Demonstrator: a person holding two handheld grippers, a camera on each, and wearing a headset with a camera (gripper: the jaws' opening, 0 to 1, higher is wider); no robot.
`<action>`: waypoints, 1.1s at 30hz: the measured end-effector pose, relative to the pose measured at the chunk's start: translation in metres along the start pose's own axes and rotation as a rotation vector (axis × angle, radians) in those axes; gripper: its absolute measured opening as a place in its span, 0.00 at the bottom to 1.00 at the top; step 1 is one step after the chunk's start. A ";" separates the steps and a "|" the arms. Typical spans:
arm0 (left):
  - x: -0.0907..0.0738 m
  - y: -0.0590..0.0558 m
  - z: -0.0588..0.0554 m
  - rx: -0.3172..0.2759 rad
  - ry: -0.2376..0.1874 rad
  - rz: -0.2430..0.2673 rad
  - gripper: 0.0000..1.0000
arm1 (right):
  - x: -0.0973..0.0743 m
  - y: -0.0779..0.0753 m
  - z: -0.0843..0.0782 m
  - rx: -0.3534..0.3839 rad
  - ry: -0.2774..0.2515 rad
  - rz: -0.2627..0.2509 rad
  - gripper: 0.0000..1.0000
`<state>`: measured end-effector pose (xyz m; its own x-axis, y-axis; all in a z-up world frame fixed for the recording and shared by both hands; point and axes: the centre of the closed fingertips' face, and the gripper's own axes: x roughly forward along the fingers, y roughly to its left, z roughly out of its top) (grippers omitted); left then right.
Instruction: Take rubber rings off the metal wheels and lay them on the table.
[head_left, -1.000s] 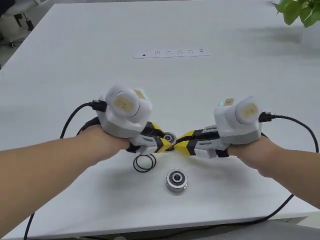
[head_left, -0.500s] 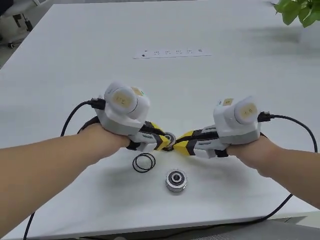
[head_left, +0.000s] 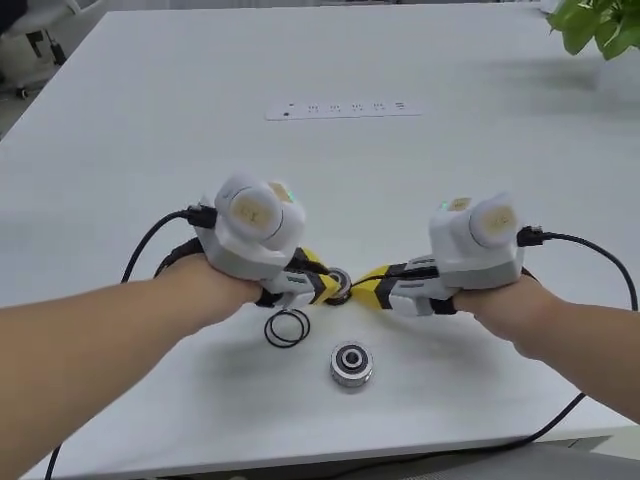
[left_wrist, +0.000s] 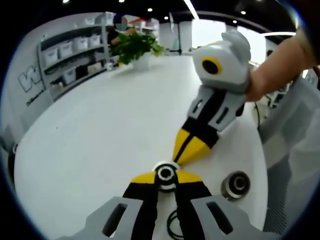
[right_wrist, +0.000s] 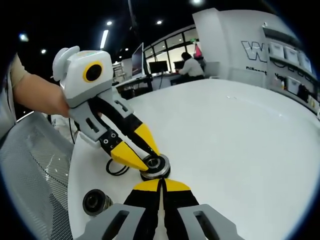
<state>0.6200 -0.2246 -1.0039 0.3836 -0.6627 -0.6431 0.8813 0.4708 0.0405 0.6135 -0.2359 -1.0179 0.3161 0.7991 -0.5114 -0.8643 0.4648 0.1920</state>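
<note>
A small metal wheel (head_left: 337, 282) is held just above the white table (head_left: 420, 180), and my left gripper (head_left: 325, 286) is shut on it. In the left gripper view the wheel (left_wrist: 166, 171) sits between my yellow jaws. My right gripper (head_left: 360, 290) is shut, its tips against the wheel's rim (right_wrist: 155, 166); whether they pinch a ring cannot be seen. Two black rubber rings (head_left: 288, 327) lie on the table below the left gripper. A second metal wheel (head_left: 352, 363) stands near the front edge.
A white socket strip (head_left: 342, 106) lies far back on the table. A green plant (head_left: 595, 20) stands at the far right corner. Black cables (head_left: 150, 240) trail from both grippers. The table's front edge (head_left: 350, 455) runs close behind the second wheel.
</note>
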 end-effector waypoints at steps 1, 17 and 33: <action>0.000 0.001 0.000 0.002 0.001 0.001 0.13 | -0.001 0.001 0.000 0.007 -0.002 -0.001 0.00; 0.001 0.000 -0.002 0.007 0.010 0.025 0.12 | -0.007 0.003 0.009 0.336 -0.087 0.021 0.00; 0.001 -0.003 -0.003 -0.004 0.026 0.047 0.12 | -0.004 0.015 0.018 0.366 -0.113 0.062 0.00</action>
<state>0.6170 -0.2241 -1.0070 0.4175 -0.6244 -0.6602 0.8612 0.5037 0.0682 0.6062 -0.2254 -0.9973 0.3261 0.8576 -0.3976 -0.6929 0.5030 0.5167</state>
